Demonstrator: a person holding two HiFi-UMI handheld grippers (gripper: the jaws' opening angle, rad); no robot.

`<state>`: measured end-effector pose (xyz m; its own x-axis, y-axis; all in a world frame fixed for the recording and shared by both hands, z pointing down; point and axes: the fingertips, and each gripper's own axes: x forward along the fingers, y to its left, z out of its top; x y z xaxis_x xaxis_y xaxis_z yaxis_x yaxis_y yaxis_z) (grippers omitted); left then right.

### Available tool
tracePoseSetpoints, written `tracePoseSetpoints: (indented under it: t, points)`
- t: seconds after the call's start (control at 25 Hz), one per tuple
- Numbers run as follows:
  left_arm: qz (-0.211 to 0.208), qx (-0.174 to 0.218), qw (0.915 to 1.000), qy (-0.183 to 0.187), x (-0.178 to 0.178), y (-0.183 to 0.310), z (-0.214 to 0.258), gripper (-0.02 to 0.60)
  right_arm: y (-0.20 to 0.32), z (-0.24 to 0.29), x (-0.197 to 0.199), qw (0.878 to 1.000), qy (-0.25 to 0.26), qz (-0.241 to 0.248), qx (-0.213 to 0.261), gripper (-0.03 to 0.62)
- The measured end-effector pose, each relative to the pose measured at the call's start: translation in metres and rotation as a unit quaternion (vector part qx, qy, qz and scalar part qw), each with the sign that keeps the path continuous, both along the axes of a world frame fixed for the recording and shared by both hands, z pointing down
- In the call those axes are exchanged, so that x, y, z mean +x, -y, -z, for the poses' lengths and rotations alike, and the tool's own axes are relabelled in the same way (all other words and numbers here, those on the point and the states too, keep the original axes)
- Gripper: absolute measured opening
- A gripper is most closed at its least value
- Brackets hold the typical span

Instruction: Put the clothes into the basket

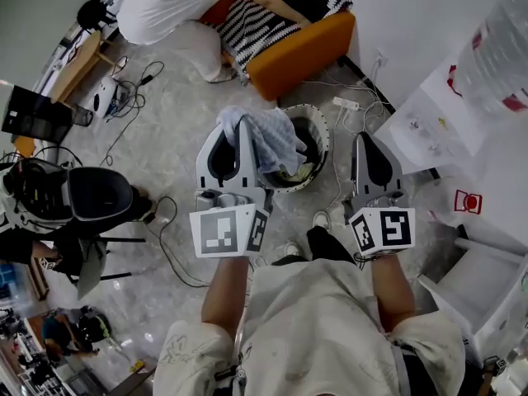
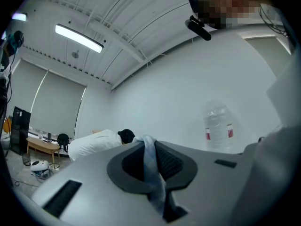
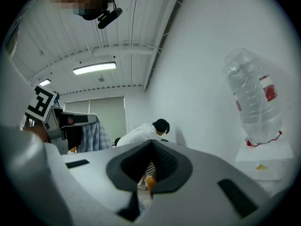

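Pinches pale blue checked garment (image 1: pixel 272 141) in left gripper (image 1: pixel 244 124), hanging past its tips over basket (image 1: pixel 323 135) rim. Holds nothing in right gripper (image 1: pixel 364 138), jaws together. May catch rim and slide outside if released off-centre.

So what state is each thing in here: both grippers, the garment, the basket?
left gripper: shut on the blue checked garment
blue checked garment: held up, bunched, hanging above the laundry basket rim
right gripper: shut, empty
laundry basket: upright, open-topped, clothes already inside
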<state>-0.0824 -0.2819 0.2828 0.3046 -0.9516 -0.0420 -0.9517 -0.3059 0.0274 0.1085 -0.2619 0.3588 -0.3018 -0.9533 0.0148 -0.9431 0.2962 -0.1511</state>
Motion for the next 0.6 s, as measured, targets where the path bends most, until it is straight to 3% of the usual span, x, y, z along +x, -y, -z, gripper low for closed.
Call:
tracePoseSetpoints:
  t: [0.36, 0.6]
  points:
    - [0.027, -0.059, 0.9978, 0.010, 0.019, 0.020, -0.060, 0.029, 0.025, -0.017, 0.022, 1.000, 0.004, 0.025, -0.013, -0.012]
    - [0.050, -0.116, 0.9919, 0.011, 0.019, 0.022, -0.110, 0.029, 0.034, -0.030, 0.024, 0.998, -0.002, 0.051, -0.023, -0.012]
